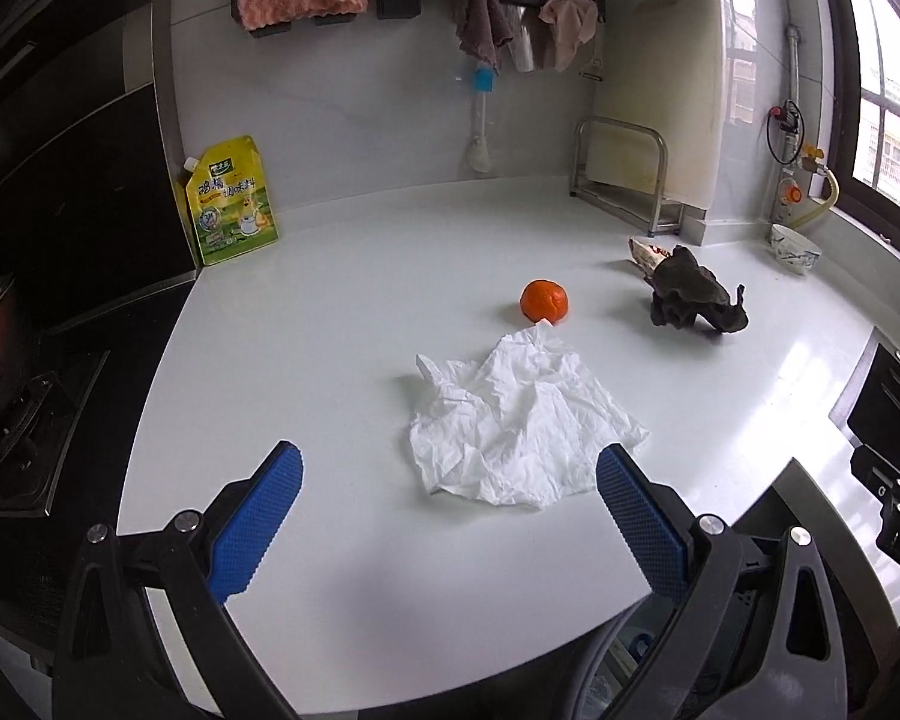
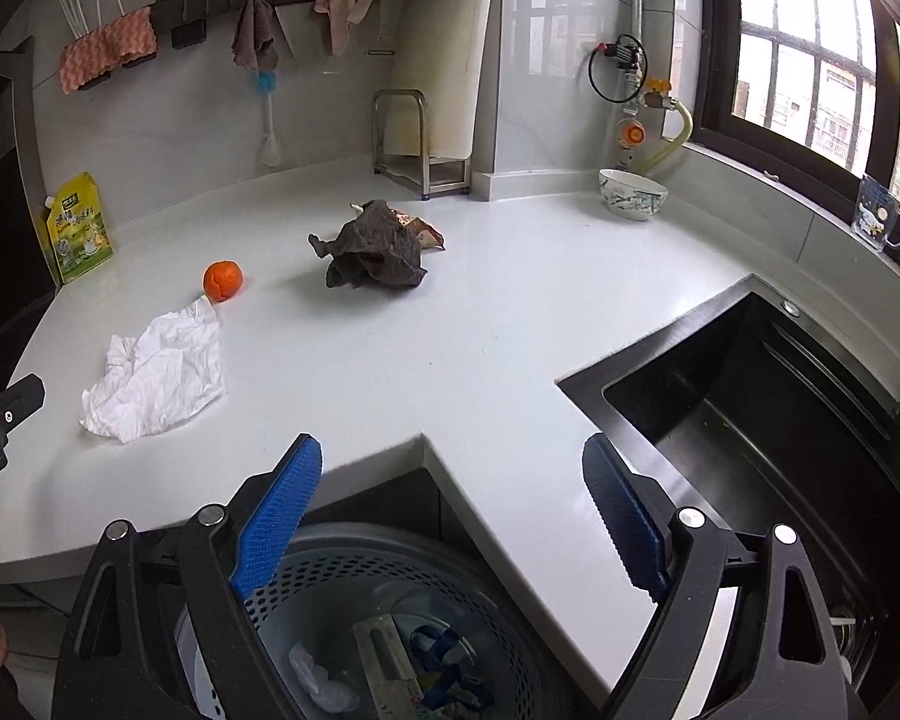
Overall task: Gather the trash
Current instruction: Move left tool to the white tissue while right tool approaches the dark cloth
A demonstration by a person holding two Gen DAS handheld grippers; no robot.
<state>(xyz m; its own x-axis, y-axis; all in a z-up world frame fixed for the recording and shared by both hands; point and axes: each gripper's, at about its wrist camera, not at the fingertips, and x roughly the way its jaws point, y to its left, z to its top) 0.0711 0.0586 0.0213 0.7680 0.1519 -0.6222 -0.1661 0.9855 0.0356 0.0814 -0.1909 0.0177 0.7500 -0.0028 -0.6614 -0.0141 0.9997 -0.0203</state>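
**A:** Where is the trash lying?

**B:** On the white counter (image 1: pixel 342 312). A crumpled white tissue (image 1: pixel 519 426) sits just ahead of the left claw (image 1: pixel 450 516), its near edge reaching in between the two blue fingers (image 1: pixel 258 516). Its far tip touches or nearly touches an orange peel ball (image 1: pixel 545 300); I cannot tell which. Further right lies a dark crumpled wad (image 1: pixel 693 299) with a printed wrapper (image 1: pixel 647 252) poking out behind it.

**A:** And the left claw itself?

**B:** Spread wide, nothing between its fingers, held low above the counter's near part.

**A:** The right one?

**B:** The right claw (image 2: pixel 453 516) is also wide apart and holds nothing. It hangs over the counter's front edge, above a perforated bin (image 2: pixel 390 588) with scraps already inside. From there the tissue (image 2: pixel 156 369) is off to the left, the peel (image 2: pixel 222 280) beyond it, and the dark wad (image 2: pixel 373 255) well ahead in the middle of the counter (image 2: pixel 450 330).

**A:** Anything else nearby?

**B:** A black sink (image 2: pixel 768 414) to the right, a bowl (image 2: pixel 632 194) by the window, and a yellow pouch (image 1: pixel 232 199) against the back wall.
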